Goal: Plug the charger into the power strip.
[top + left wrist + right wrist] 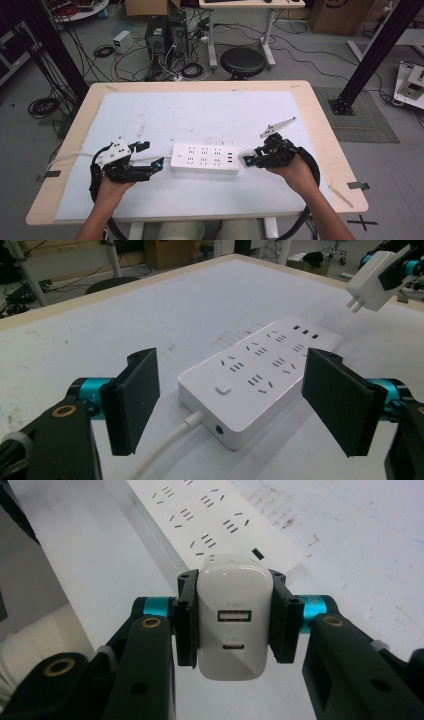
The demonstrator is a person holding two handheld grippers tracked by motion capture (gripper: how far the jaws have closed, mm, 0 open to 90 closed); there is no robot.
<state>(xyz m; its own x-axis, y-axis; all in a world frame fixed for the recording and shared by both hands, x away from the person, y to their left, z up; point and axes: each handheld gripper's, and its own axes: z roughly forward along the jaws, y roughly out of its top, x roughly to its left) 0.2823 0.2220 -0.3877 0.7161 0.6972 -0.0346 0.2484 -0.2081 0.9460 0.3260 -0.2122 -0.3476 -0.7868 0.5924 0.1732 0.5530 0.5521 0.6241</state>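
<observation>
A white power strip (205,159) lies flat on the mat in the middle of the table, its white cable (162,452) running off its left end. My left gripper (151,156) hovers just left of that end, open, with nothing touching its pads (134,399); the strip's (260,372) switch end lies ahead between the jaws. My right gripper (248,160) sits just off the strip's right end, shut on a white USB charger (232,585). The charger's prongs (354,305) point down toward the strip (210,515).
A white mat (200,115) covers most of the wooden table (320,125). A black stool (242,61) stands beyond the far edge, with computer towers (165,35) and loose cables on the floor. Black frame posts (380,45) rise at both sides.
</observation>
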